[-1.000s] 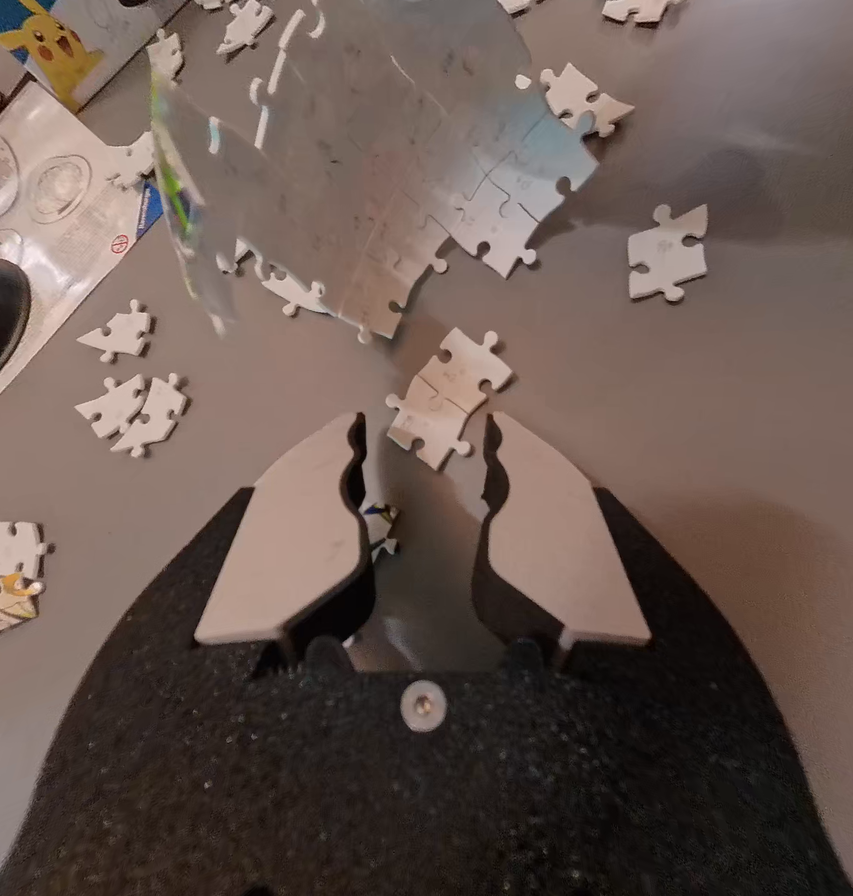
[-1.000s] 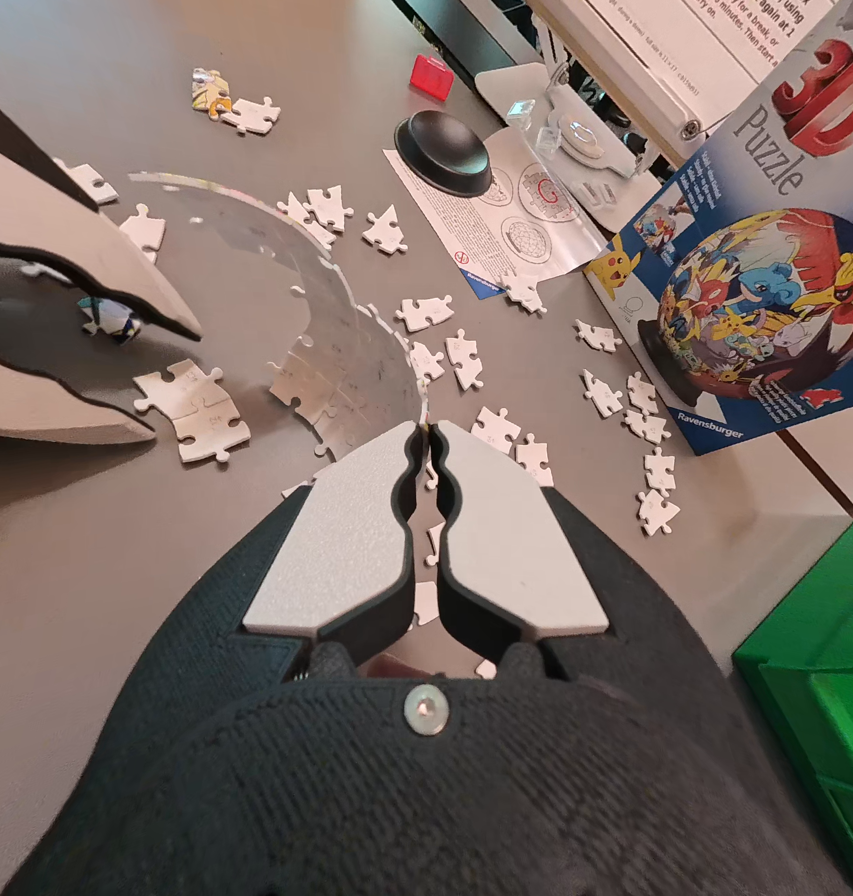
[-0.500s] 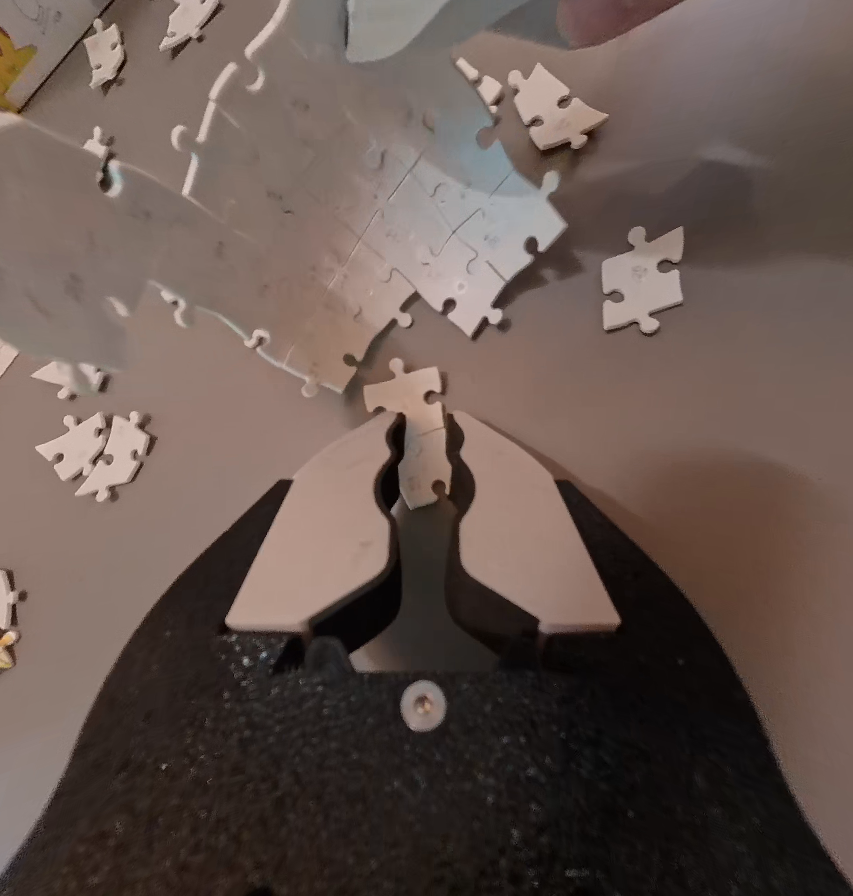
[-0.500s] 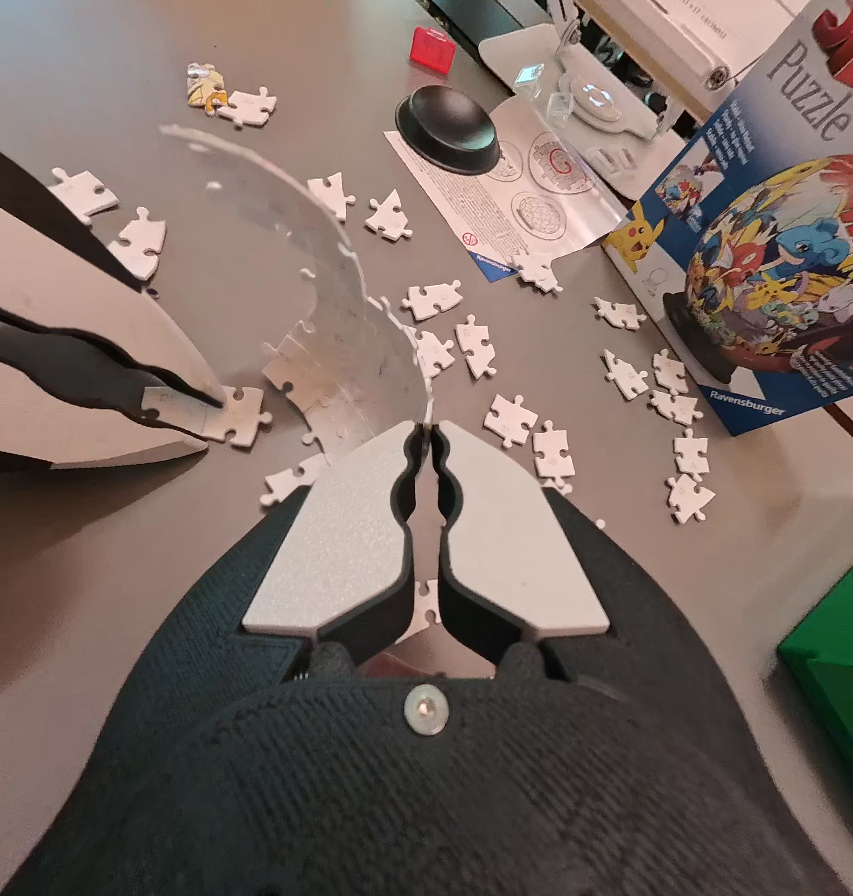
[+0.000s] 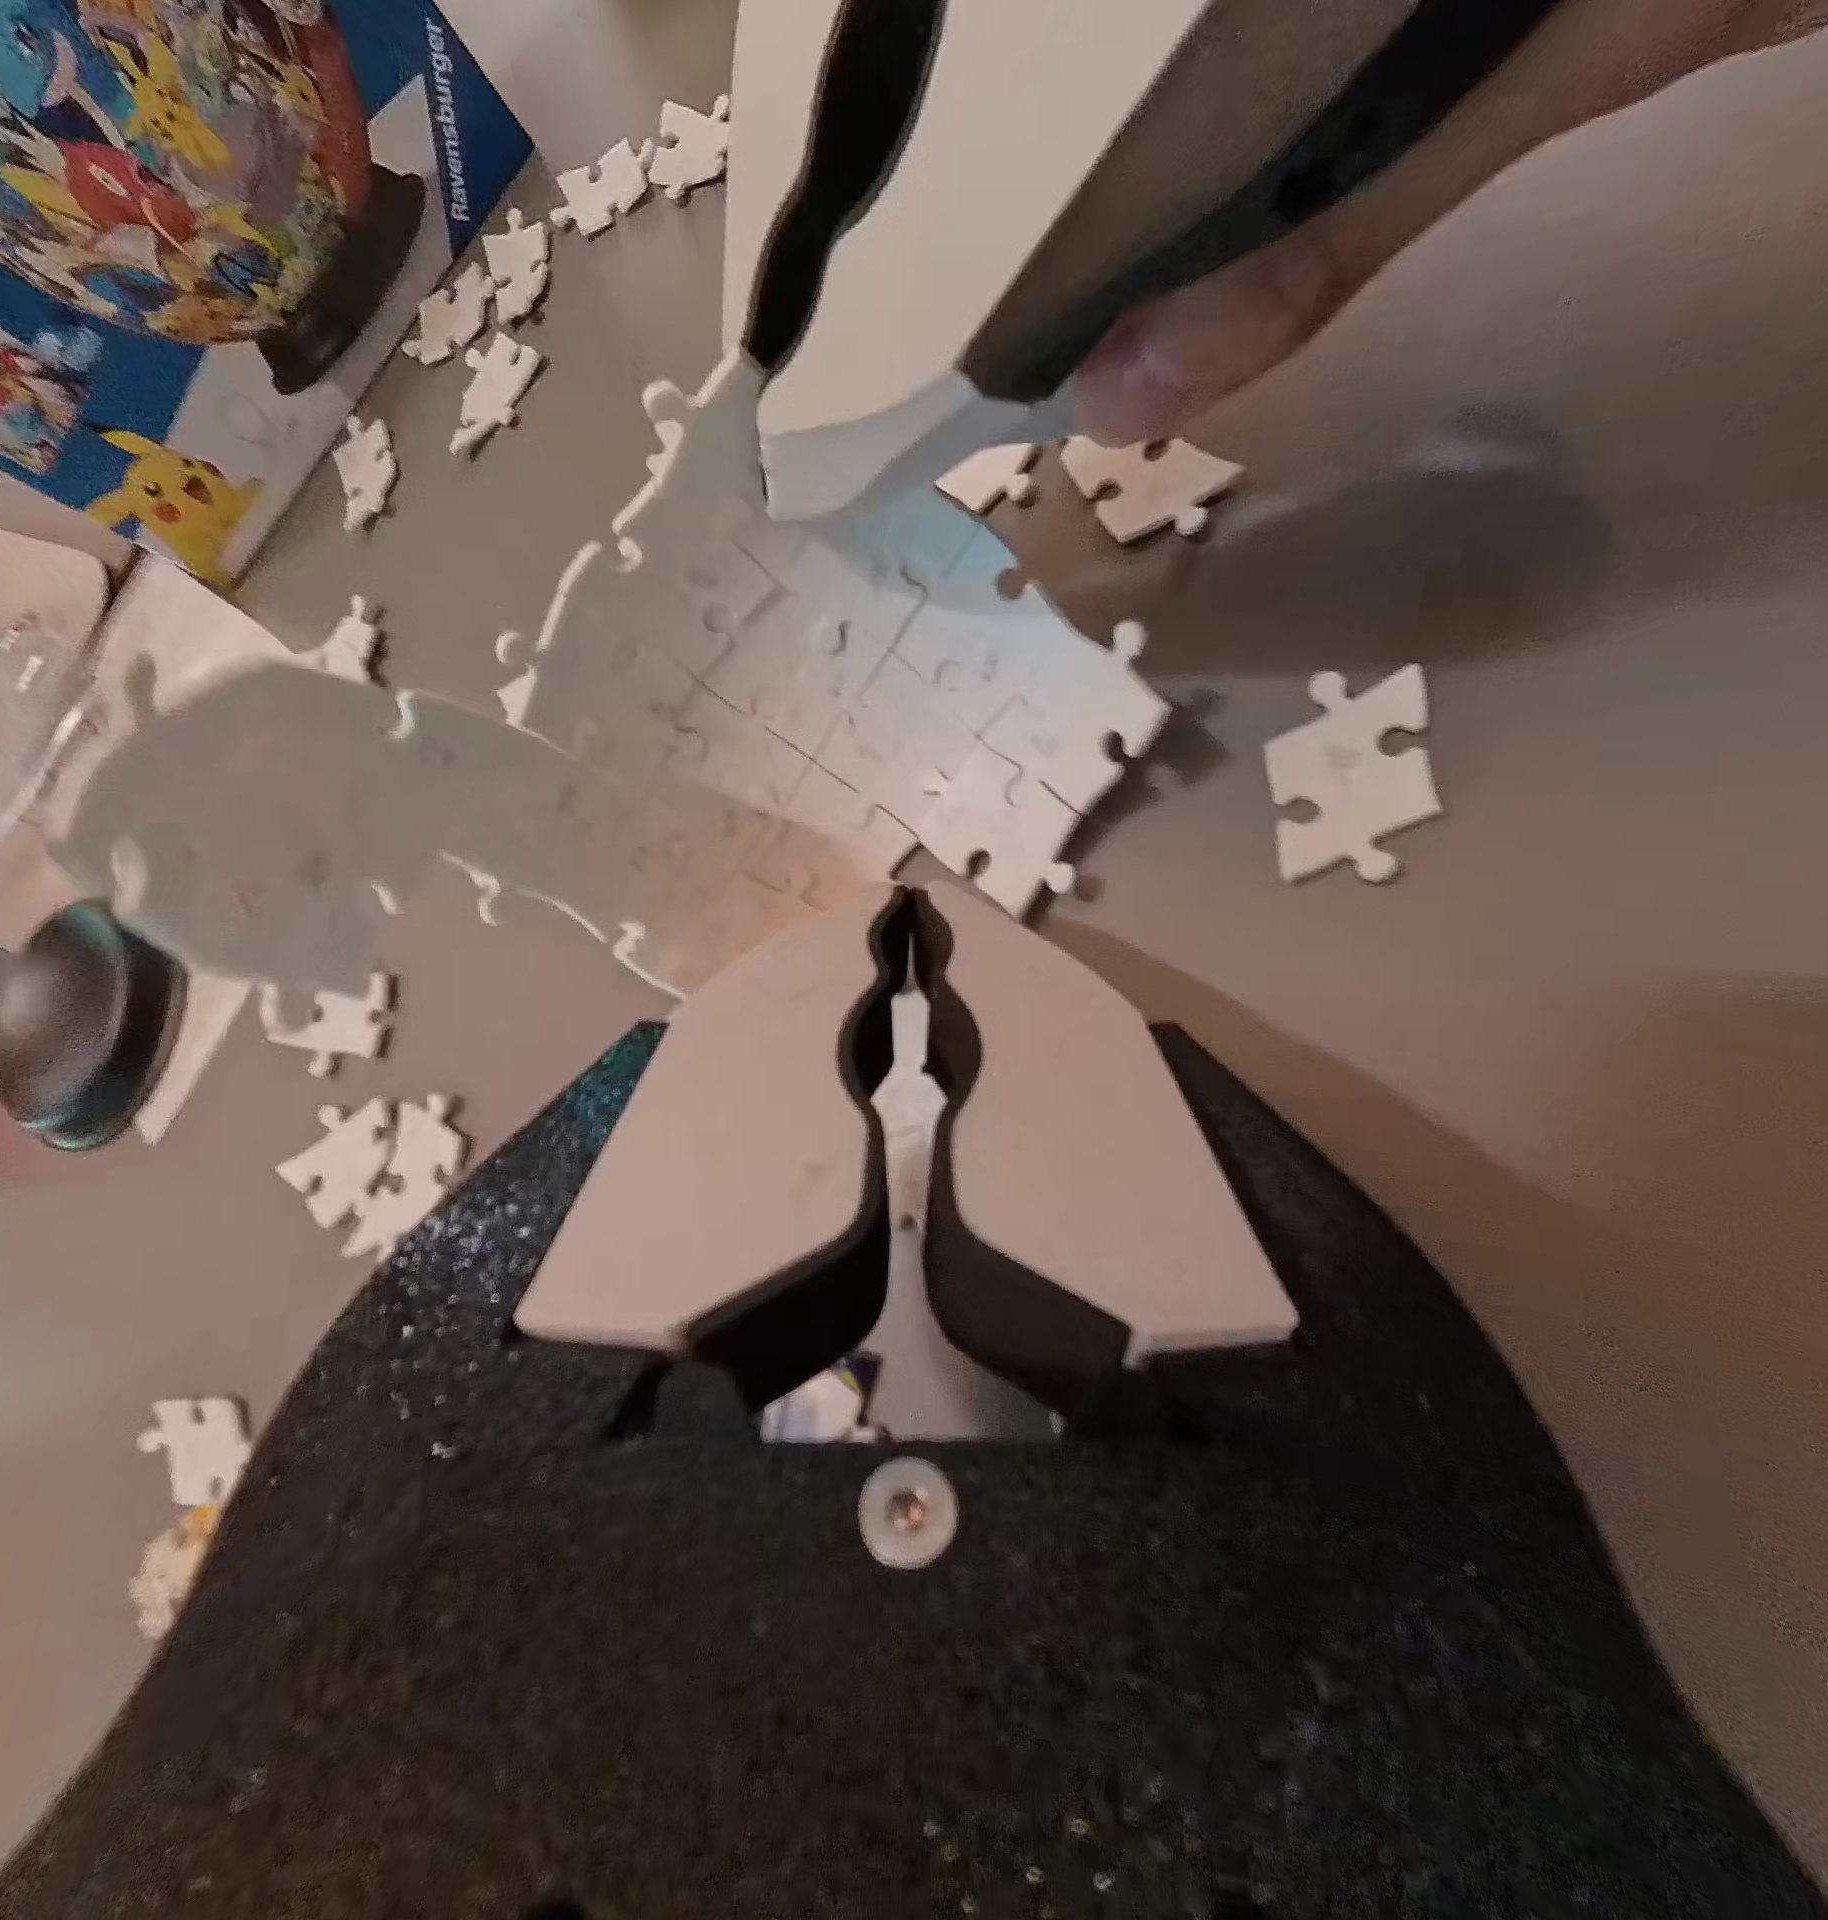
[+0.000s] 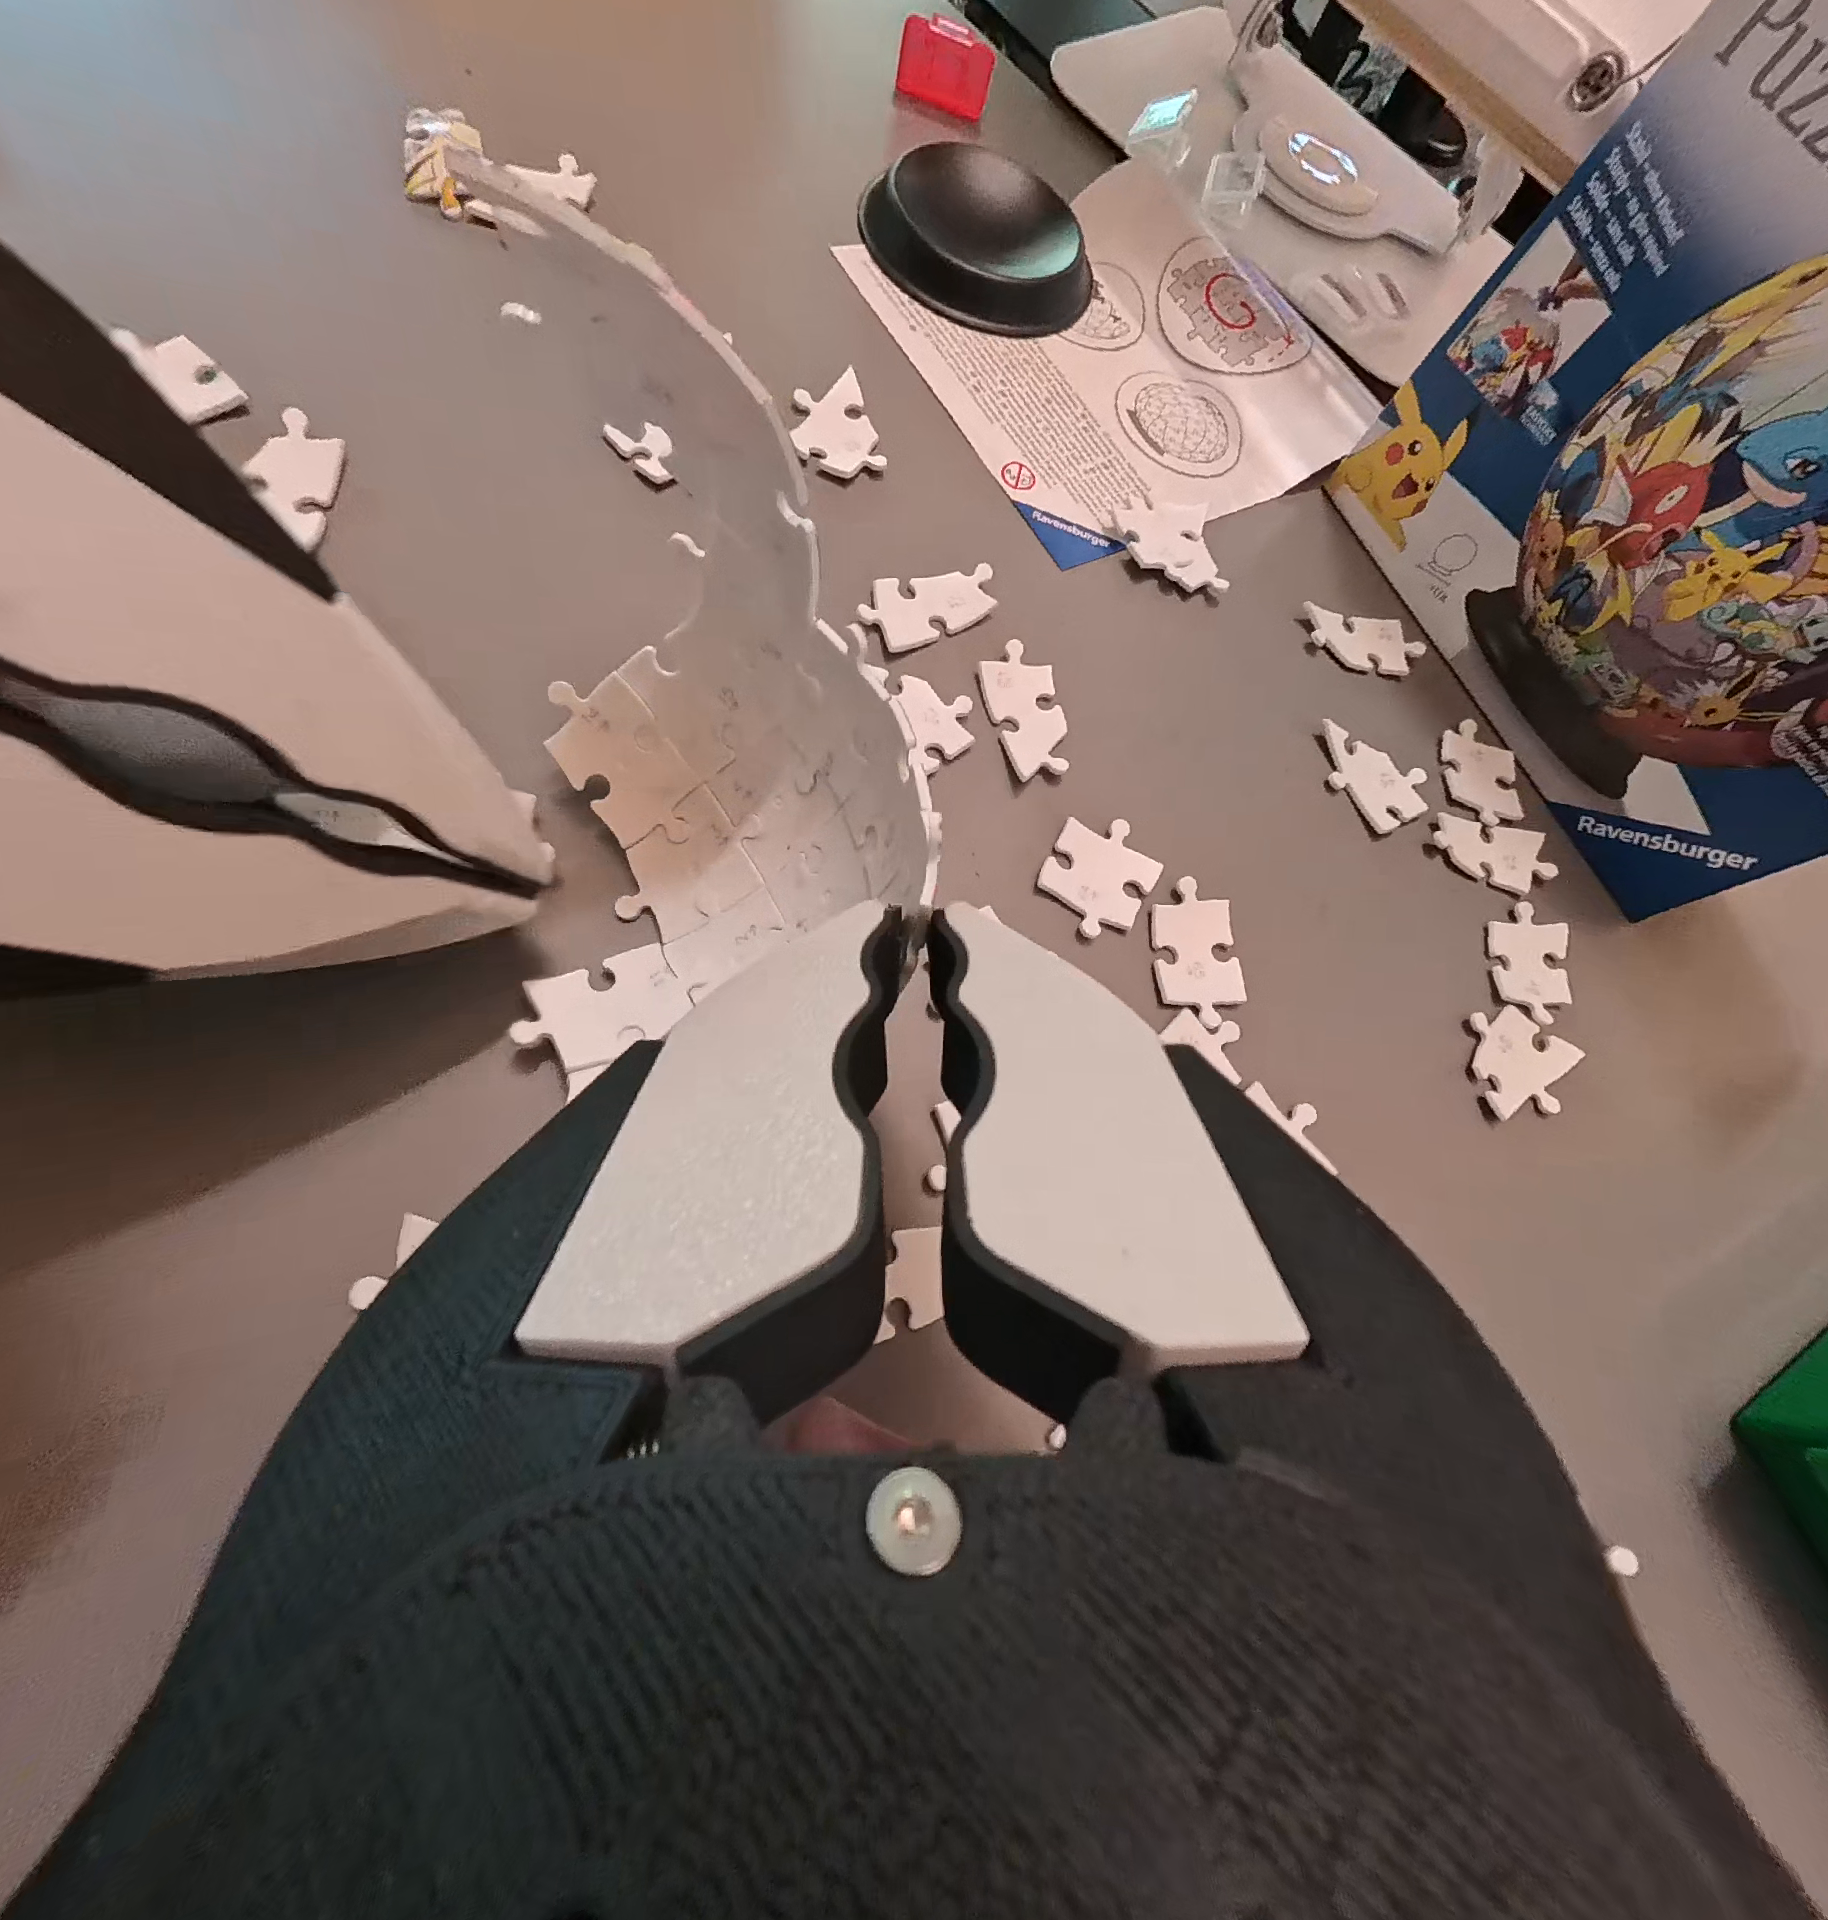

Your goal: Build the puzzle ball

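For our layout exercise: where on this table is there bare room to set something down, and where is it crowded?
Bare: the table near-left, below the left tongs; also far-left, beyond them. Crowded: between the curved shell and the puzzle box, where loose pieces lie scattered.

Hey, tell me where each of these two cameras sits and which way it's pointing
Left wrist view: on the left gripper, looking down its shut fingers at the curved puzzle shell; a fingertip shows beside the right gripper.
Right wrist view: on the right gripper, facing the shell and puzzle box; left gripper at left.
Shared: shell, both grippers, box.
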Demonstrator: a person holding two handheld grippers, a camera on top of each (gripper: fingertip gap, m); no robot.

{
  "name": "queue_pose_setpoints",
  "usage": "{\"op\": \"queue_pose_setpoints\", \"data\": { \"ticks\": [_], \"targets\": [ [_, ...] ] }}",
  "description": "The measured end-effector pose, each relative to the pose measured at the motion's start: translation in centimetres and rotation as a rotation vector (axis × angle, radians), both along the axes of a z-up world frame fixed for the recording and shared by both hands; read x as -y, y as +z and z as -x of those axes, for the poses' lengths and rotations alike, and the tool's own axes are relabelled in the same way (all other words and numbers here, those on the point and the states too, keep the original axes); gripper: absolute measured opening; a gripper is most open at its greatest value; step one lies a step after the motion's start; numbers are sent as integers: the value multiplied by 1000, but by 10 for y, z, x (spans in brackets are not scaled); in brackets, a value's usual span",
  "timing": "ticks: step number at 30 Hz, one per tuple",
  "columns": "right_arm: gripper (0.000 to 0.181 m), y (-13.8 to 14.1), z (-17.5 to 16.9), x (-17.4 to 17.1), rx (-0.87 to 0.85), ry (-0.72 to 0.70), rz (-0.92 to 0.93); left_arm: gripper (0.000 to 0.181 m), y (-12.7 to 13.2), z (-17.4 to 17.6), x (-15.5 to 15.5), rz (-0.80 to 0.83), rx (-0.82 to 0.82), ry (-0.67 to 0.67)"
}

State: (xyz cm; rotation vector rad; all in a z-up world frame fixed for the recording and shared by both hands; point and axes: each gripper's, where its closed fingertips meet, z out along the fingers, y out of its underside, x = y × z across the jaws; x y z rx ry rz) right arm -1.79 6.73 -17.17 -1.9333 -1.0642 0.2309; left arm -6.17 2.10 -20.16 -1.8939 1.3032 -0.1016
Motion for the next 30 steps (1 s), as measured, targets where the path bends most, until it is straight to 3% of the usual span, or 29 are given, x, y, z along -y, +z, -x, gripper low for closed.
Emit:
{"op": "queue_pose_setpoints", "data": {
  "ticks": [7,21,25,28,30],
  "targets": [
    [6,-6,-5,-2,-23,0,30,0,-13,-14,-19,26,-65,-41],
    [7,-12,-9,-5,-51,-7,63,0,-22,-17,-20,85,-133,-94],
    [7,-13,-10,-5,-60,-2,62,0,-6,-5,-25,45,-51,3],
    [7,-12,-9,-6,-69,5,53,2,2,18,-15,130,50,115],
    [6,-10,-6,-7,-81,22,26,24,-5,35,-4,201,46,169]
  ]
}}
